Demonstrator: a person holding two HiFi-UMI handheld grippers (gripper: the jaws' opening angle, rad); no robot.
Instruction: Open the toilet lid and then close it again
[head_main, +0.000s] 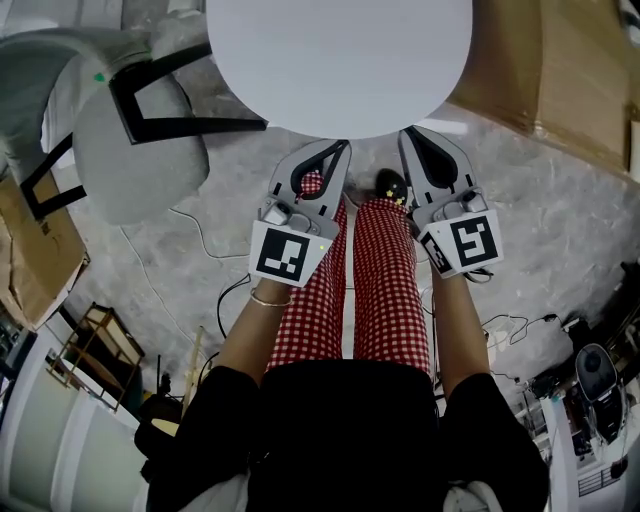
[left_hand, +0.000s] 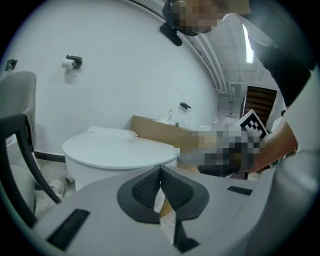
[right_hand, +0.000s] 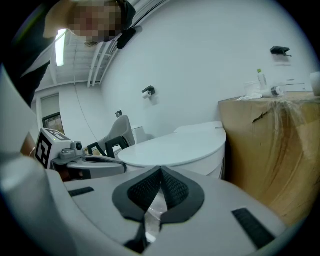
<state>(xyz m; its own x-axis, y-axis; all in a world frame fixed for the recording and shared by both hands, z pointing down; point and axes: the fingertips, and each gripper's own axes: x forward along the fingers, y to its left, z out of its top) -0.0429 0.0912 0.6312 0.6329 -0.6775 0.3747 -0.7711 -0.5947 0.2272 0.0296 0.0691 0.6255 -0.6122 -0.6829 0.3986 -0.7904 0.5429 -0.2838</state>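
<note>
The white toilet lid (head_main: 340, 60) lies flat and closed at the top of the head view. It also shows as a flat white disc, the toilet lid (left_hand: 117, 148) in the left gripper view and the toilet lid (right_hand: 175, 145) in the right gripper view. My left gripper (head_main: 343, 148) hovers just short of the lid's near edge, jaws together and holding nothing. My right gripper (head_main: 408, 135) is beside it at the same edge, also shut and empty. The same left gripper (left_hand: 160, 172) and right gripper (right_hand: 160, 173) show their ribbed pads meeting at the tips.
A grey chair (head_main: 125, 130) with a black frame stands left of the toilet. A brown cardboard box (head_main: 560, 70) stands right of it. Cables (head_main: 505, 325) trail on the concrete floor. The person's red checked legs (head_main: 385, 280) are below the grippers.
</note>
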